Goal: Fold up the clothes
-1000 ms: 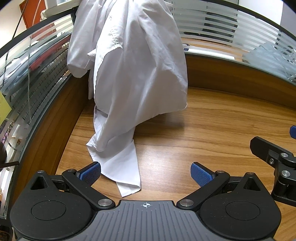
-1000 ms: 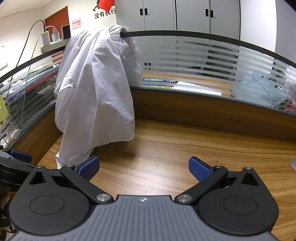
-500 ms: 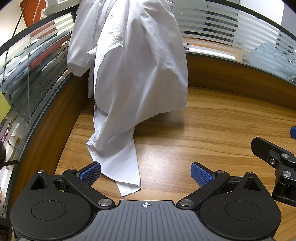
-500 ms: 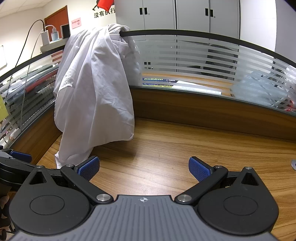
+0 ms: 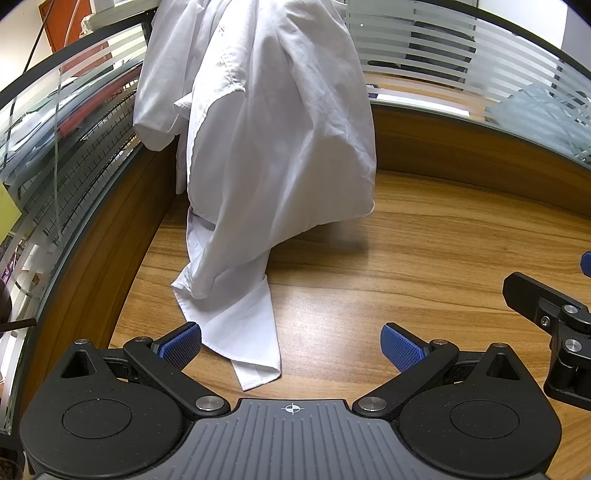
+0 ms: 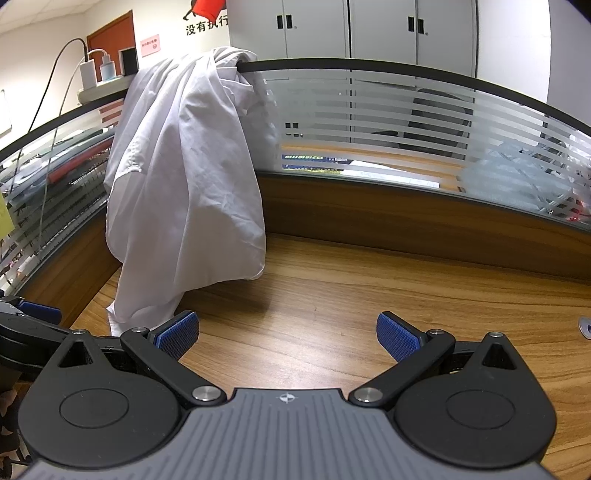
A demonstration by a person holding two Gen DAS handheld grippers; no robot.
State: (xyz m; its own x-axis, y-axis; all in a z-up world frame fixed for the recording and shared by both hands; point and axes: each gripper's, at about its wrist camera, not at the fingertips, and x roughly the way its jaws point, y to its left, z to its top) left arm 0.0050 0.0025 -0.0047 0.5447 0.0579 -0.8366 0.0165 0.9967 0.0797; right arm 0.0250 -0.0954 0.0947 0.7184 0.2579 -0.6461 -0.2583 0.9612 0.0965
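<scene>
a white shirt [image 5: 273, 140] hangs over the far-left glass partition [image 6: 369, 110], its tail on the wooden surface [image 5: 406, 258]. both hand-held grippers, left [image 5: 291, 343] and right [image 6: 287, 332], gape wide, empty.

The shirt [image 5: 273, 147] runs past the top edge in the left wrist view, so its hanging point is cut off there. The right gripper [image 5: 554, 325] is cropped by the right edge, its fingers out of view. Behind the frosted partition [image 6: 388, 122], a chair and papers blur. The wall lettering [image 6: 205, 26] is cut short by the cabinet.
</scene>
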